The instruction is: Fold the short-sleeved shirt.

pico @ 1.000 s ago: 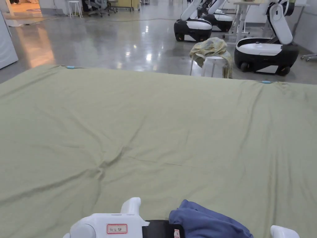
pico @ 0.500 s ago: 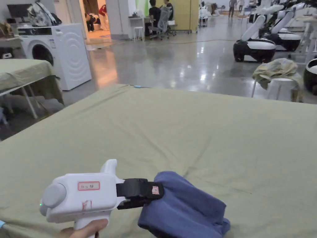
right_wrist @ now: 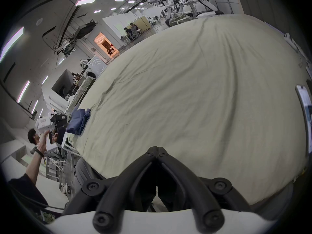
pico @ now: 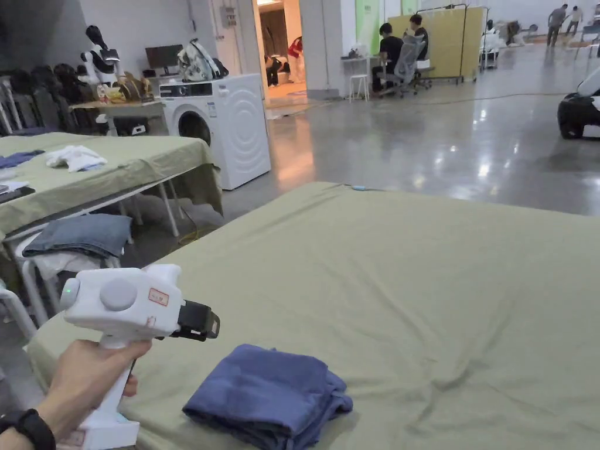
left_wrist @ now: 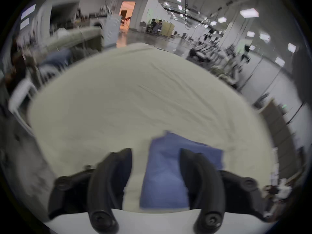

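Observation:
The blue short-sleeved shirt (pico: 265, 396) lies folded in a thick bundle near the near-left corner of the green-covered table (pico: 422, 281). My left gripper (pico: 202, 322), held in a hand, hovers just left of and above the shirt without touching it. In the left gripper view its jaws (left_wrist: 156, 152) stand open, with the shirt (left_wrist: 168, 173) lying on the cloth beyond them. My right gripper (right_wrist: 157, 148) is shut on nothing, over the table's near edge. The right gripper view has the shirt (right_wrist: 78, 120) far off at the left, beside the left gripper (right_wrist: 50, 123).
To the left stand a second green-covered table (pico: 135, 167) with clothes on it, a rack with folded jeans (pico: 82, 234) and a washing machine (pico: 228, 129). People sit at a desk (pico: 404, 55) in the back. A phone (right_wrist: 304, 109) lies at the table's right edge.
The head camera has swung left. My left gripper has let go of the shirt and drawn back to the left; the shirt now rests folded on the table.

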The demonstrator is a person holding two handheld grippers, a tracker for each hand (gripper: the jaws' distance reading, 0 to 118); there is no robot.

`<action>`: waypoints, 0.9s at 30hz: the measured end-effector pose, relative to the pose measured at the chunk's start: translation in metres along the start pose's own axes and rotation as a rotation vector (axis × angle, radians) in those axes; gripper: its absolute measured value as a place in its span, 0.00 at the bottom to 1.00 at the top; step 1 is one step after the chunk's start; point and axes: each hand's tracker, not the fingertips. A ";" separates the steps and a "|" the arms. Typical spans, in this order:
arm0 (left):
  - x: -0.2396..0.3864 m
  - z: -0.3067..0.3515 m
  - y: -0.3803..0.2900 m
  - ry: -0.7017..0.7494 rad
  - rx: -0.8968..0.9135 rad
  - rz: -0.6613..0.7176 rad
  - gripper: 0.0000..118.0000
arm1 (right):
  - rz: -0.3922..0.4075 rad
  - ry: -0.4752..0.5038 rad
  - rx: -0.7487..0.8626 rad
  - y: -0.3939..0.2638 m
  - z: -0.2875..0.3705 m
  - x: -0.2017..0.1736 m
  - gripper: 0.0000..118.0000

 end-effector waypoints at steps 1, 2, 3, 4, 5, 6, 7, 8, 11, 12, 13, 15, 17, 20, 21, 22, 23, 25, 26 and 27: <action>0.000 0.015 0.005 -0.023 0.032 0.023 0.53 | 0.019 -0.013 0.014 0.003 0.004 -0.002 0.00; 0.005 0.040 0.006 -0.045 0.100 0.029 0.53 | 0.034 -0.026 0.035 0.008 0.008 -0.005 0.00; 0.011 0.063 0.006 -0.084 0.184 0.054 0.53 | 0.046 -0.032 0.059 0.011 0.011 -0.006 0.00; 0.019 0.087 0.005 -0.150 0.258 0.066 0.53 | 0.058 -0.033 0.091 0.015 0.014 -0.008 0.00; 0.031 0.110 0.003 -0.188 0.318 0.046 0.53 | 0.073 -0.042 0.127 0.020 0.019 -0.010 0.00; 0.046 0.130 -0.002 -0.193 0.369 0.011 0.53 | 0.090 -0.065 0.178 0.025 0.024 -0.012 0.00; 0.062 0.151 -0.010 -0.203 0.392 -0.030 0.53 | 0.115 -0.082 0.232 0.030 0.031 -0.015 0.00; 0.078 0.169 -0.017 -0.238 0.408 -0.056 0.53 | 0.146 -0.092 0.280 0.034 0.038 -0.019 0.00; 0.123 0.212 -0.048 -0.408 0.540 -0.072 0.53 | 0.227 -0.143 0.412 0.045 0.062 -0.031 0.00; 0.141 0.222 -0.059 -0.439 0.594 -0.111 0.53 | 0.250 -0.159 0.456 0.048 0.071 -0.036 0.00; 0.157 0.229 -0.069 -0.450 0.647 -0.111 0.53 | 0.258 -0.185 0.492 0.050 0.079 -0.041 0.00; 0.191 0.232 -0.087 -0.436 0.730 -0.129 0.53 | 0.256 -0.200 0.537 0.055 0.094 -0.051 0.00; 0.225 0.228 -0.103 -0.396 0.758 -0.202 0.53 | 0.274 -0.195 0.605 0.053 0.108 -0.057 0.00; 0.268 0.220 -0.128 -0.323 0.783 -0.248 0.53 | 0.354 -0.257 0.672 0.043 0.123 -0.068 0.00; 0.279 0.220 -0.135 -0.326 0.793 -0.291 0.53 | 0.377 -0.289 0.701 0.038 0.127 -0.072 0.00; 0.287 0.221 -0.141 -0.315 0.801 -0.290 0.52 | 0.378 -0.303 0.713 0.034 0.130 -0.074 0.00; 0.296 0.224 -0.146 -0.292 0.805 -0.281 0.50 | 0.359 -0.283 0.708 0.031 0.134 -0.075 0.00; 0.305 0.230 -0.155 -0.276 0.811 -0.288 0.43 | 0.342 -0.260 0.734 0.022 0.140 -0.075 0.00; 0.307 0.230 -0.161 -0.262 0.806 -0.302 0.33 | 0.337 -0.272 0.746 0.018 0.142 -0.077 0.00; 0.309 0.228 -0.167 -0.207 0.828 -0.312 0.13 | 0.333 -0.289 0.760 0.013 0.144 -0.079 0.00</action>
